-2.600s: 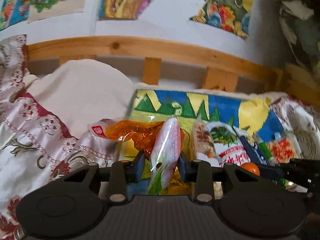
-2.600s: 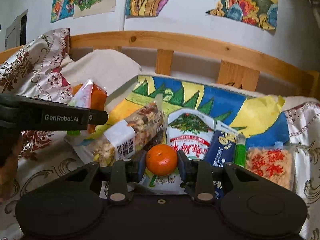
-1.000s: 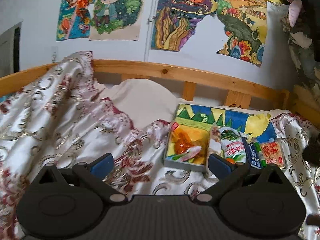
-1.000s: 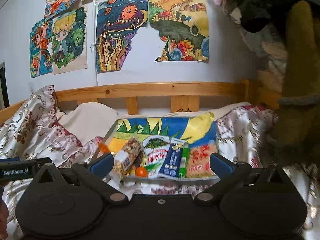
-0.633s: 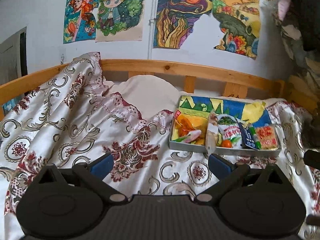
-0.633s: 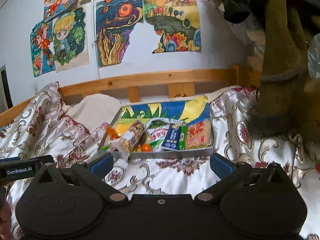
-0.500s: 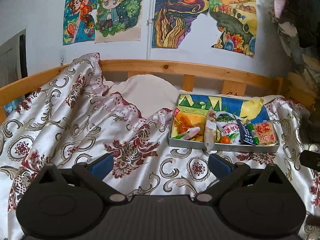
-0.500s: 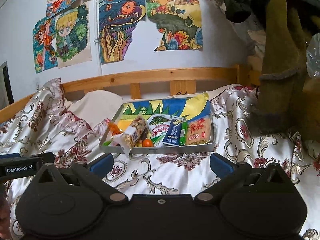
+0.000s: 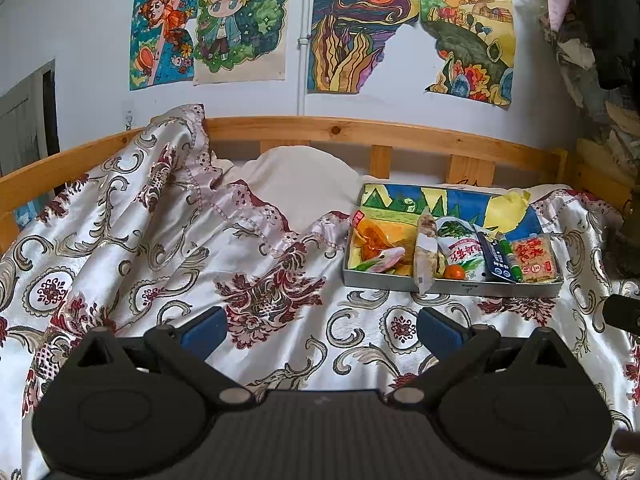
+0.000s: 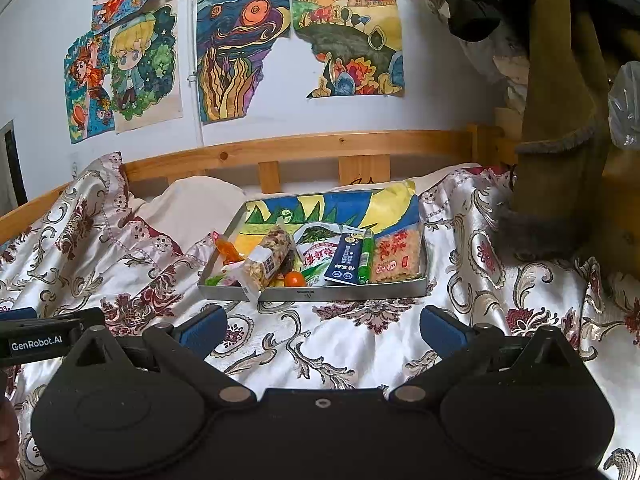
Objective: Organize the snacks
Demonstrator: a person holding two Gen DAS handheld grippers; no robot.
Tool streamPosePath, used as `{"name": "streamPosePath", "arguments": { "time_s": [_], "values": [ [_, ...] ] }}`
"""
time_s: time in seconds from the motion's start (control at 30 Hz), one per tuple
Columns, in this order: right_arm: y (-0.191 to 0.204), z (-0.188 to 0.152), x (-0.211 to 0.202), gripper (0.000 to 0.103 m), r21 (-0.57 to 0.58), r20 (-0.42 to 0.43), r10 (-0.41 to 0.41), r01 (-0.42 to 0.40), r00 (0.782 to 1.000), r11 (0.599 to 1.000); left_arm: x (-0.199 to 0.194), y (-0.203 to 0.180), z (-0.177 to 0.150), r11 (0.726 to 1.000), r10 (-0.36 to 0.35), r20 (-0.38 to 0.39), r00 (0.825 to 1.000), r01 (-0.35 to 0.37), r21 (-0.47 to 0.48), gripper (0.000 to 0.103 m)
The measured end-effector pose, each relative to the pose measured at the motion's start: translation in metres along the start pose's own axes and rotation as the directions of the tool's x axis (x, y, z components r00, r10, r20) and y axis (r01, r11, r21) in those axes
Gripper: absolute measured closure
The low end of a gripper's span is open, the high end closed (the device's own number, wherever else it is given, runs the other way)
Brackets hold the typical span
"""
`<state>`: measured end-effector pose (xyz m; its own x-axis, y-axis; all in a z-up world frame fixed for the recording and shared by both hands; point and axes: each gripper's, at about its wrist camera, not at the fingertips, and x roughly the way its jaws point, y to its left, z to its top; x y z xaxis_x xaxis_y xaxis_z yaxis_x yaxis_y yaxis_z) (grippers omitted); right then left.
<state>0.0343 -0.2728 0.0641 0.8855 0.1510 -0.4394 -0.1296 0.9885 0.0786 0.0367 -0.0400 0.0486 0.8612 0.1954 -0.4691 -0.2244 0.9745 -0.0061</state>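
Snacks all sit in the metal tray (image 10: 320, 293) on the bedspread (image 10: 360, 340): nut bag (image 10: 266, 262), orange (image 10: 295, 279), blue packet (image 10: 345, 258) packed side by side. Left gripper (image 9: 320, 330) and right gripper (image 10: 323, 327) both spread wide, empty, well clear of the tray; sorting looks finished.

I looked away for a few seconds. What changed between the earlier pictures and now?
Both grippers let go and pulled back from the tray. The left gripper released the pink packet, the right gripper released the orange; both now lie in the tray, and both grippers are open over the bedspread. The other snacks stayed put.
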Motion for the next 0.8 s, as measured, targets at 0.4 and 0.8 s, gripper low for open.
{"name": "streamPosePath", "arguments": {
  "time_s": [0.4, 0.8],
  "values": [
    [0.0008, -0.001, 0.0017, 0.001, 0.002, -0.003, -0.007, 0.007, 1.0, 1.0, 0.0018, 0.0014, -0.0012, 1.0, -0.001, -0.005, 1.0, 0.001, 0.0, 0.0],
    [0.0008, -0.0006, 0.0013, 0.001, 0.0, -0.005, -0.006, 0.006, 1.0, 1.0, 0.004, 0.0023, -0.002, 1.0, -0.008, -0.026, 1.0, 0.007, -0.01, 0.0]
  ]
}}
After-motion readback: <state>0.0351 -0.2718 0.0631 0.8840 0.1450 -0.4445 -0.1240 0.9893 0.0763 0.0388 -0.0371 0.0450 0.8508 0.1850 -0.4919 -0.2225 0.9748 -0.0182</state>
